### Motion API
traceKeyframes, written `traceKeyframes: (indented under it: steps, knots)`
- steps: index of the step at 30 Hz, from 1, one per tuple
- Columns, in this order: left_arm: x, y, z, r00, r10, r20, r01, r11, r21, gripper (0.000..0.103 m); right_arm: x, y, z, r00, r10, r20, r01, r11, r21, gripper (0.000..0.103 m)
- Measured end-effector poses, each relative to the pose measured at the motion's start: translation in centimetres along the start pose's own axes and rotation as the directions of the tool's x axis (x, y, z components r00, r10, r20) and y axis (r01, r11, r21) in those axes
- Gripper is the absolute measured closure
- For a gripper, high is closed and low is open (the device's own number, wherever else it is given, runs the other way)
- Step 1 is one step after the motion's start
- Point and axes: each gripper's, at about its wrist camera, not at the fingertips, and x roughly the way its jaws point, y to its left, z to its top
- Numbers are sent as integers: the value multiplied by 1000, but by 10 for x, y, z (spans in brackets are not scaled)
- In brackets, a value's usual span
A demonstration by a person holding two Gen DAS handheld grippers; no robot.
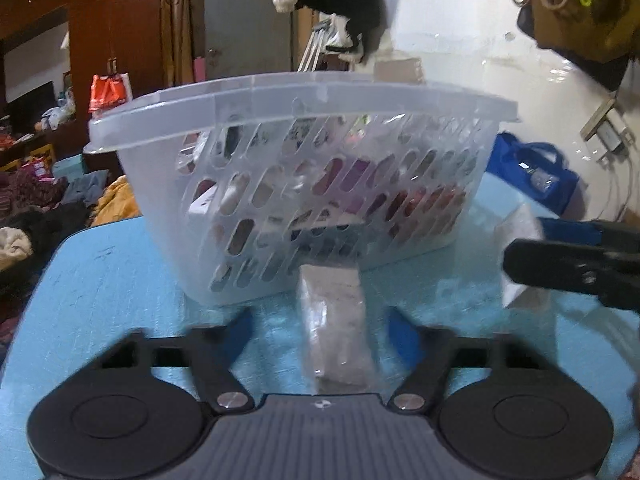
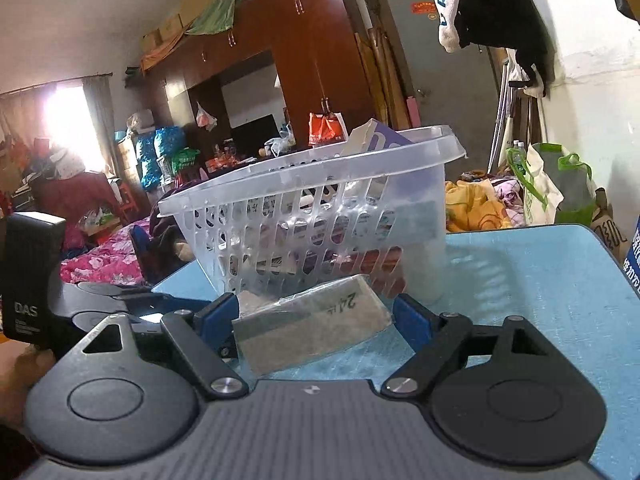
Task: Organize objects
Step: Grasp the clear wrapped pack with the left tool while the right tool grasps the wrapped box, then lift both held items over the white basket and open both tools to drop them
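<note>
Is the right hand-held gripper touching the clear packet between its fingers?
Apart. Right wrist view: right hand-held gripper open, with gaps between both blue fingers and the clear packet.

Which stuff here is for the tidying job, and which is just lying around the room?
For the job:
- clear slotted basket, already holding boxes
- wrapped packet on the blue table
- right gripper, left gripper, both open

Just lying about:
- blue bag
- brown wardrobe
- green-handled bag

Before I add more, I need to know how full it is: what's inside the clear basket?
The basket holds packed boxes and packets, one purple-white box poking above the rim. Slotted walls hide labels and the bottom layer.
</note>
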Motion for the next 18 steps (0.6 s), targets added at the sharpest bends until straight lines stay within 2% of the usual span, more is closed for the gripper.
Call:
traceKeyframes:
  steps: [1, 5, 11, 18]
  knots:
    - [-1, 1, -1, 1000, -6, 1, 6, 1000, -5, 62, 0, 0, 0, 1000, 1, 1, -1, 1000, -1, 16]
    - [-16, 2, -4, 998, 3, 68, -3, 1000, 1, 63, 0, 1, 0, 1000, 1, 6, -1, 1000, -8, 16]
    - [-33, 12, -6, 984, -66, 165, 74, 996, -44, 63, -2, 1, -1, 1000, 0, 11, 0, 1000, -15, 16]
    - [-42, 16, -10, 969, -88, 229, 108, 992, -72, 63, -3, 3, -1, 1000, -2, 20, 2, 1000, -21, 16]
